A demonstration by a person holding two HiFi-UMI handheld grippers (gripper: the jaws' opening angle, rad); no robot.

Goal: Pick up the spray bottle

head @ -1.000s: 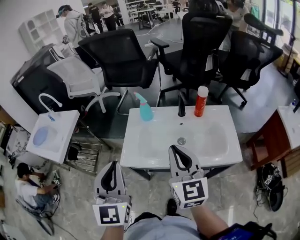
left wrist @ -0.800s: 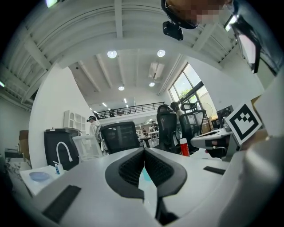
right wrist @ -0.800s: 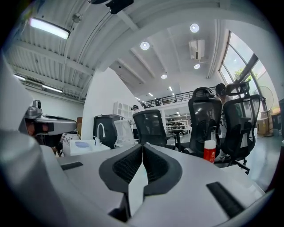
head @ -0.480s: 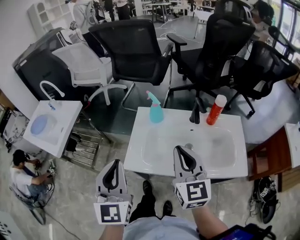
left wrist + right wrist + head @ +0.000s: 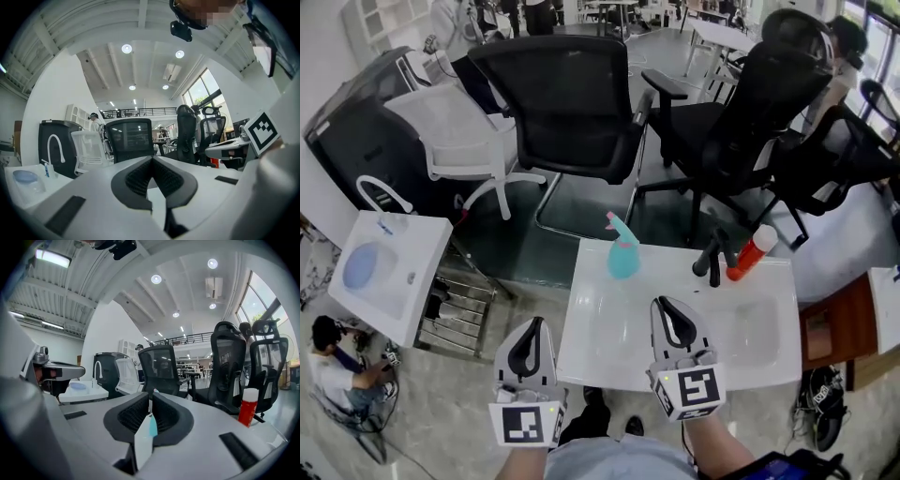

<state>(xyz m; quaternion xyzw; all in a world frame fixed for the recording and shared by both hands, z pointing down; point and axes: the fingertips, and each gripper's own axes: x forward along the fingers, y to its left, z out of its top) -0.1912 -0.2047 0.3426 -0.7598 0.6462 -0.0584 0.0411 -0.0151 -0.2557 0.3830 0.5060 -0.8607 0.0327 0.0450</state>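
The right gripper (image 5: 660,304) is held with its jaws parted by a narrow slit. They have just been opening from a closed state, and nothing is gripped between them. In the right gripper view (image 5: 151,401), a sliver of the teal spray bottle (image 5: 153,425) is seen through that slit, still far ahead. The left gripper (image 5: 538,322) is seen with its jaw tips together and empty.

Over the last second both grippers have been carried forward. The white sink (image 5: 591,347), earlier well ahead of them, is now reached. The right gripper is placed over the near part of the basin. The left gripper is held just off the sink's left front corner, above the floor.

The spray bottle (image 5: 623,255) is stood upright on the sink's far rim, towards the left. It is set left of the black faucet (image 5: 712,258) and the red can (image 5: 752,253). It has not been touched.

The approach is judged to be under way, with the right gripper lined up as the picking one. Its jaws would need to be opened much wider before the bottle could be taken.

Both grippers are pointed roughly level and straight ahead, side by side, with their marker cubes turned back towards the person.
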